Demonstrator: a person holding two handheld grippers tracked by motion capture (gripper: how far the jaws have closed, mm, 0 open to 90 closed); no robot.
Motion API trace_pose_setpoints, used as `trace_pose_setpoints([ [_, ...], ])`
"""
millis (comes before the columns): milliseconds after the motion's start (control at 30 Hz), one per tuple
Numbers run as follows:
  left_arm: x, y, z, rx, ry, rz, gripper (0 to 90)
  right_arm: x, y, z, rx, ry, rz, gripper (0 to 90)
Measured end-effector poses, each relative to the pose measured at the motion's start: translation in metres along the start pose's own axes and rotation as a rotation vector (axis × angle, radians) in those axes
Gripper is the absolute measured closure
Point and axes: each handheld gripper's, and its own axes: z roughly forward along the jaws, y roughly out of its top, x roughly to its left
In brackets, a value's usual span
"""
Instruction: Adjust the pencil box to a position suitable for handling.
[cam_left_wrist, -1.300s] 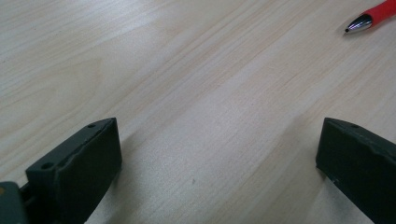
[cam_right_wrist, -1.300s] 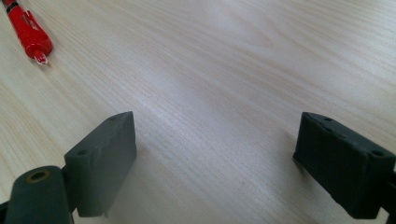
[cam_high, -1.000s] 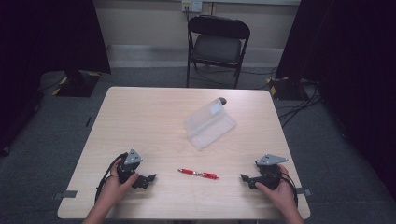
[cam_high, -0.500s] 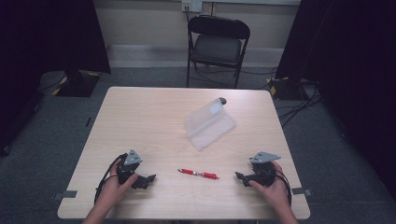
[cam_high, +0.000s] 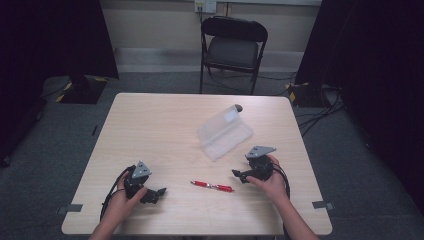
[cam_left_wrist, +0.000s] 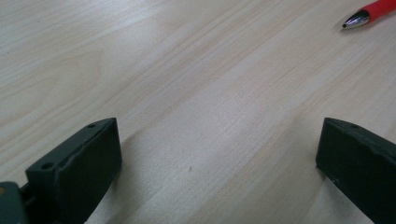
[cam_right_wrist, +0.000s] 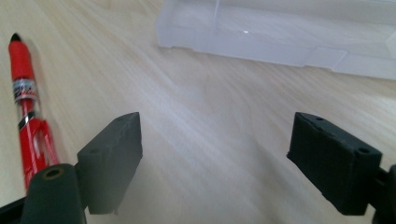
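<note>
A red pen (cam_high: 212, 186) lies near the table's front edge, between my two grippers. A clear plastic case (cam_high: 225, 132) lies open behind it. My right gripper (cam_high: 236, 174) hovers just right of the pen and in front of the case. It is open; its jaws have just been closing slightly, with nothing between them. In the right gripper view the pen (cam_right_wrist: 25, 107) lies left of the right gripper (cam_right_wrist: 217, 154) and the case (cam_right_wrist: 289, 32) is ahead. My left gripper (cam_high: 161, 192) rests open at the front left. In its own view the left gripper (cam_left_wrist: 219, 154) spans bare wood, with the pen's tip (cam_left_wrist: 369, 13) at the top right.
The wooden table (cam_high: 150, 125) has bare room across its left half and back. A small dark object (cam_high: 239, 107) sits behind the case. A black folding chair (cam_high: 232, 47) stands beyond the far edge. Cables lie on the floor at the right.
My right hand has moved away from the front right corner, leftward and toward the case. The left hand, pen and case have stayed put.
</note>
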Motion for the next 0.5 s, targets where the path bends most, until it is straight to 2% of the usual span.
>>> trace_pose_setpoints([
  [167,0.0,0.0,0.0,0.0,0.0,0.0,0.0,-0.004,0.009,0.011,0.002,0.008,0.01,16.7],
  [233,0.0,0.0,0.0,0.0,0.0,0.0,0.0,-0.004,0.013,0.014,-0.013,0.011,-0.001,17.5],
  [500,0.0,0.0,0.0,0.0,0.0,0.0,0.0,0.004,0.03,0.018,-0.052,0.037,0.001,23.1],
])
